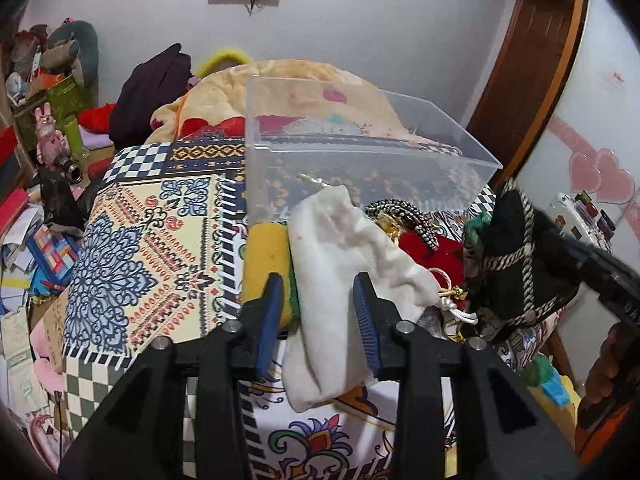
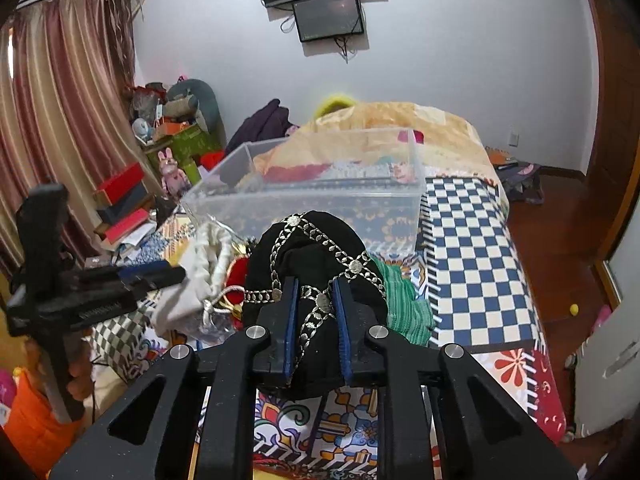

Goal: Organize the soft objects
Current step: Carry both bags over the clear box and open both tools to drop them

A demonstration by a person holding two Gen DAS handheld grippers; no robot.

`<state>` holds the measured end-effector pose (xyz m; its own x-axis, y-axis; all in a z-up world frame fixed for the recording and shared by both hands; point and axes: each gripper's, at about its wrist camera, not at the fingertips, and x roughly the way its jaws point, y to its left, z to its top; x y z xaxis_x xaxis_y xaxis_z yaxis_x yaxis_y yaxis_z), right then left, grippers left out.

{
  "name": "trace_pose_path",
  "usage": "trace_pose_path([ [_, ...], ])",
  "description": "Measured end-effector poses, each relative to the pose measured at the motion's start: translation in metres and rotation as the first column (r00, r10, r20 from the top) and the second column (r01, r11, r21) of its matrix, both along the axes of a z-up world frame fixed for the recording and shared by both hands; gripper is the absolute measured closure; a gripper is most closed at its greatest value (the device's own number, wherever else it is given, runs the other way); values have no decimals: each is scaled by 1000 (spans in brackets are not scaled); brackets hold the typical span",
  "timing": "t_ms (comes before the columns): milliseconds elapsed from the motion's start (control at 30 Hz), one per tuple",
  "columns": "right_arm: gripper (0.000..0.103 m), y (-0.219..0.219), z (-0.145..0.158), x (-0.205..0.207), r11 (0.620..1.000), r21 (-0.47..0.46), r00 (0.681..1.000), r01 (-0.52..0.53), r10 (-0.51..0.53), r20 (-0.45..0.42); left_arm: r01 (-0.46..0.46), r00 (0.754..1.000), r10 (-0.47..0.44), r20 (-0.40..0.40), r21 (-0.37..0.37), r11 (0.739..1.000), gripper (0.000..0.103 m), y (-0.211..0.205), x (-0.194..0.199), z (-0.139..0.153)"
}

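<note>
My left gripper (image 1: 316,296) is open around a white drawstring pouch (image 1: 344,256), one finger on each side, not pressing it. A yellow and green sponge (image 1: 266,264) lies just left of the pouch. My right gripper (image 2: 316,296) is shut on a black pouch with silver chain trim (image 2: 316,248) and holds it in front of the clear plastic box (image 2: 320,196). In the left wrist view the black pouch (image 1: 516,272) hangs at the right, and the clear box (image 1: 360,152) stands behind the pile. A red pouch (image 1: 432,252) and a green cloth (image 2: 404,300) lie between.
The objects lie on a patterned cloth (image 1: 132,248) over a table. An orange blanket (image 2: 400,124) is heaped behind the box. Clutter of boxes and toys (image 2: 168,152) fills the left side. A wooden door (image 1: 532,60) stands at the right.
</note>
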<state>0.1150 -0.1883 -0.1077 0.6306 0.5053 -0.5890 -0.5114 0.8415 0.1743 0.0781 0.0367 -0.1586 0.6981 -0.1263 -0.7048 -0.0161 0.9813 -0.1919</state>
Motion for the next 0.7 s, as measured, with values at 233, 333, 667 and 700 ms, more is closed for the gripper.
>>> trace_pose_path([
  [233, 88, -1, 10, -2, 1000, 15, 1000, 1, -1, 29, 15, 1000, -15, 14, 27, 1000, 97, -4, -1, 4],
  [333, 88, -3, 14, -3, 1000, 22, 999, 4, -5, 39, 25, 999, -26, 28, 41, 999, 97, -4, 0, 16],
  [667, 88, -6, 26, -4, 999, 43, 997, 29, -32, 72, 77, 997, -77, -4, -19, 997, 43, -22, 26, 20],
  [700, 88, -6, 26, -5, 999, 44, 997, 29, -32, 73, 80, 996, -80, -25, -24, 997, 43, -23, 30, 14],
])
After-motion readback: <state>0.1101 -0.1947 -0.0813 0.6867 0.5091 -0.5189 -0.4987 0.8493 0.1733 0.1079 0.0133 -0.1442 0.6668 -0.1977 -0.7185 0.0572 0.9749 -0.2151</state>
